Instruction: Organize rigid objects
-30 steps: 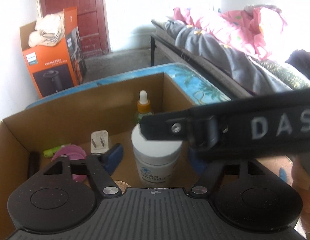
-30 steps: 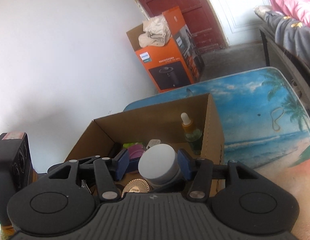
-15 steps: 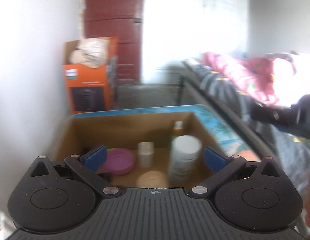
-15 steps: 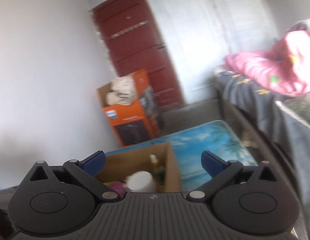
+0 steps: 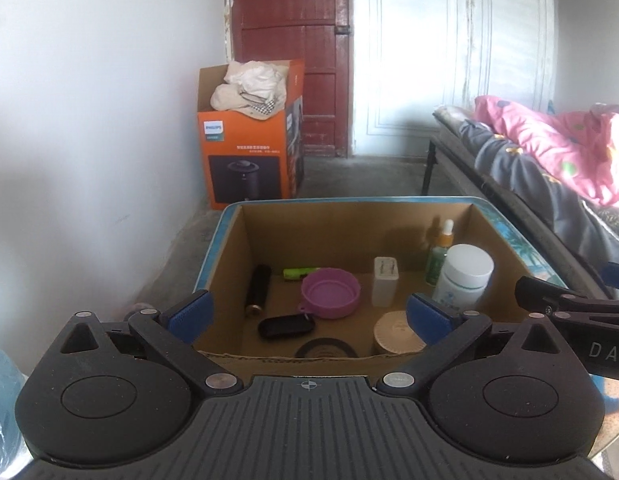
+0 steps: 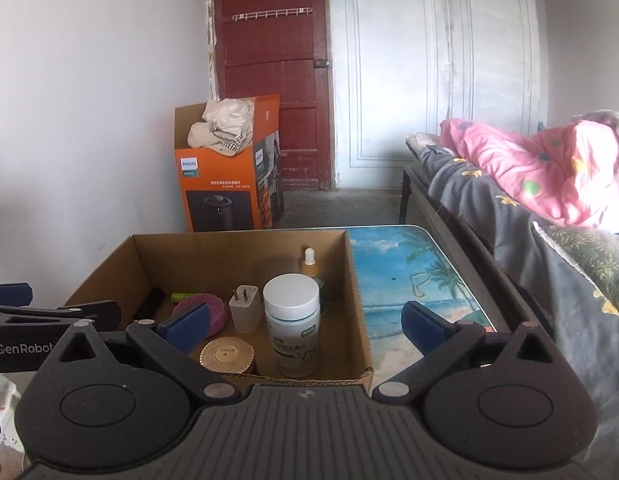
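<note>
An open cardboard box (image 5: 341, 220) (image 6: 237, 248) stands on a table with a beach print (image 6: 413, 280). In it stand a white-capped pill bottle (image 5: 463, 276) (image 6: 293, 324), a dropper bottle (image 5: 439, 252) (image 6: 310, 264) and a white plug adapter (image 5: 385, 280) (image 6: 243, 308). A purple collapsible bowl (image 5: 330, 292), a round gold tin (image 6: 228, 356) (image 5: 395, 332), a black cylinder (image 5: 258, 288), a green tube (image 5: 299, 273) and a black case (image 5: 286, 326) lie beside them. My left gripper (image 5: 307, 316) and right gripper (image 6: 305, 320) are both open and empty, pulled back at the box's near side.
An orange Philips carton (image 5: 249, 152) stuffed with cloth stands on the floor by a red door (image 6: 273, 60). A bed with grey and pink bedding (image 6: 529, 184) runs along the right. A white wall is close on the left.
The right gripper has let go of the white-capped bottle, which now stands in the box. Both grippers have opened wide and drawn back and up from the box.
</note>
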`<action>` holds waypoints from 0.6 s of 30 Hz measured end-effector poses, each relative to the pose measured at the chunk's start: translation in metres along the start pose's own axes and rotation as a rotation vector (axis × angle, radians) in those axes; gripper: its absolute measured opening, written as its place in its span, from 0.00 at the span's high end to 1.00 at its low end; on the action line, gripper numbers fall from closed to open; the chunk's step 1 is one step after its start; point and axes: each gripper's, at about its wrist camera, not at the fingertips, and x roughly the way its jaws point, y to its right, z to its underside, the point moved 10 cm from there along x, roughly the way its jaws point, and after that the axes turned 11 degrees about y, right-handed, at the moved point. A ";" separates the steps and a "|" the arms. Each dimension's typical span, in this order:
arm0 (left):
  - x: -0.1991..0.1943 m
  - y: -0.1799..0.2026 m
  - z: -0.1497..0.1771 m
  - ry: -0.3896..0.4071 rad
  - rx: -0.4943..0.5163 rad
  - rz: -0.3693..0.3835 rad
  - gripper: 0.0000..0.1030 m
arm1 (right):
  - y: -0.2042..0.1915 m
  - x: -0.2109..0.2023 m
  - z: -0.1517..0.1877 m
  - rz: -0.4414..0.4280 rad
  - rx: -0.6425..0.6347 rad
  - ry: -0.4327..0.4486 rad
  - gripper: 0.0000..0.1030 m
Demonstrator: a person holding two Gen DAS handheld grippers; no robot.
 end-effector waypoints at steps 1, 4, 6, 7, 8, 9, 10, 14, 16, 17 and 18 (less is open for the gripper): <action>0.000 -0.003 0.001 -0.004 -0.003 -0.002 0.00 | -0.003 0.001 0.001 -0.002 -0.003 -0.004 0.00; 0.003 -0.009 0.007 -0.022 -0.015 -0.001 0.00 | -0.009 0.004 0.004 -0.002 -0.017 -0.013 0.00; 0.005 -0.011 0.011 -0.036 -0.020 -0.002 0.00 | -0.011 0.005 0.007 -0.001 -0.028 -0.021 0.00; 0.005 -0.013 0.012 -0.042 -0.022 -0.002 0.00 | -0.012 0.007 0.008 0.001 -0.033 -0.025 0.00; 0.006 -0.014 0.014 -0.047 -0.023 -0.004 0.00 | -0.013 0.008 0.009 0.002 -0.038 -0.028 0.00; 0.008 -0.015 0.015 -0.054 -0.023 -0.005 0.00 | -0.013 0.008 0.010 0.004 -0.041 -0.033 0.00; 0.009 -0.015 0.016 -0.060 -0.022 -0.007 0.00 | -0.014 0.009 0.012 0.006 -0.042 -0.038 0.00; 0.013 -0.016 0.020 -0.079 -0.022 -0.008 0.00 | -0.015 0.013 0.018 0.008 -0.045 -0.059 0.00; 0.013 -0.017 0.021 -0.082 -0.022 -0.010 0.00 | -0.014 0.015 0.020 0.012 -0.050 -0.067 0.00; 0.014 -0.017 0.021 -0.085 -0.021 -0.010 0.00 | -0.014 0.015 0.021 0.011 -0.049 -0.069 0.00; 0.015 -0.017 0.021 -0.089 -0.019 -0.010 0.00 | -0.013 0.016 0.022 0.011 -0.048 -0.073 0.00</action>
